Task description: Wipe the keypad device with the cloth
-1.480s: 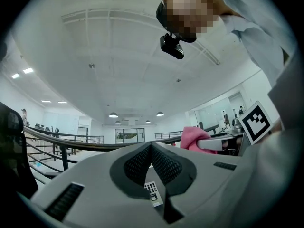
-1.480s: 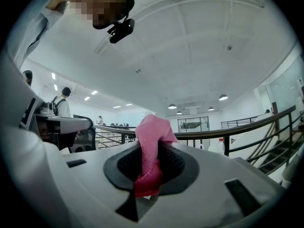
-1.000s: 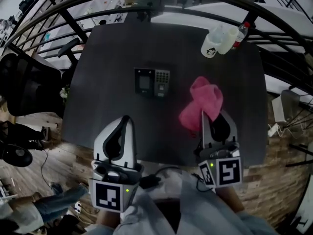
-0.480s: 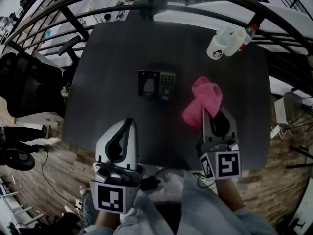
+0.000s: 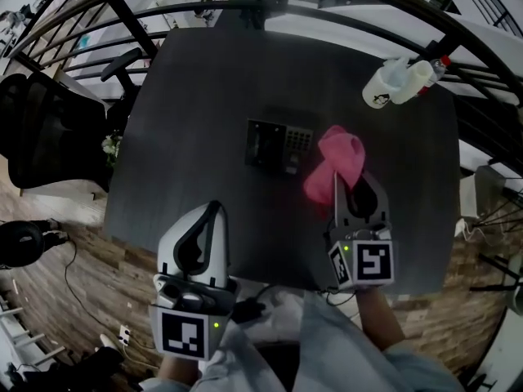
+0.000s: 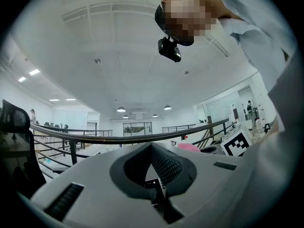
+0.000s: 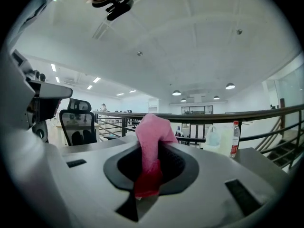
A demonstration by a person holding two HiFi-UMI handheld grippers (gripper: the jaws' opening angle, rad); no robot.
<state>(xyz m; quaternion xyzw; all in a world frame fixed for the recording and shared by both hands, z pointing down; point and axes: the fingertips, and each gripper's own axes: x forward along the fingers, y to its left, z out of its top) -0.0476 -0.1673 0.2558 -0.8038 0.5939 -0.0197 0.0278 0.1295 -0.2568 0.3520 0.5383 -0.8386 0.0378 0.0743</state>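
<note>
The black keypad device [image 5: 278, 147] lies flat near the middle of the dark table [image 5: 196, 96]. A pink cloth [image 5: 335, 163] hangs bunched just right of it, its left fold at the device's right edge. My right gripper [image 5: 347, 184] is shut on that cloth from the near side. In the right gripper view the pink cloth [image 7: 151, 141] sticks up out of the right gripper [image 7: 153, 148]. My left gripper [image 5: 214, 208] is shut and holds nothing, hovering at the table's near edge, well short of the device. The left gripper [image 6: 152, 145] hides the table in its own view.
A white mug [image 5: 378, 90], a pale container [image 5: 409, 78] and a red-capped bottle [image 5: 433, 68] stand at the far right corner. A black office chair [image 5: 41, 129] sits left of the table. Metal railings [image 5: 122, 11] run behind. Wooden floor lies below the near edge.
The right gripper has carried the pink cloth leftwards, closer to the keypad device. The head view has shifted, so the table sits further right in frame. The left gripper has hardly moved.
</note>
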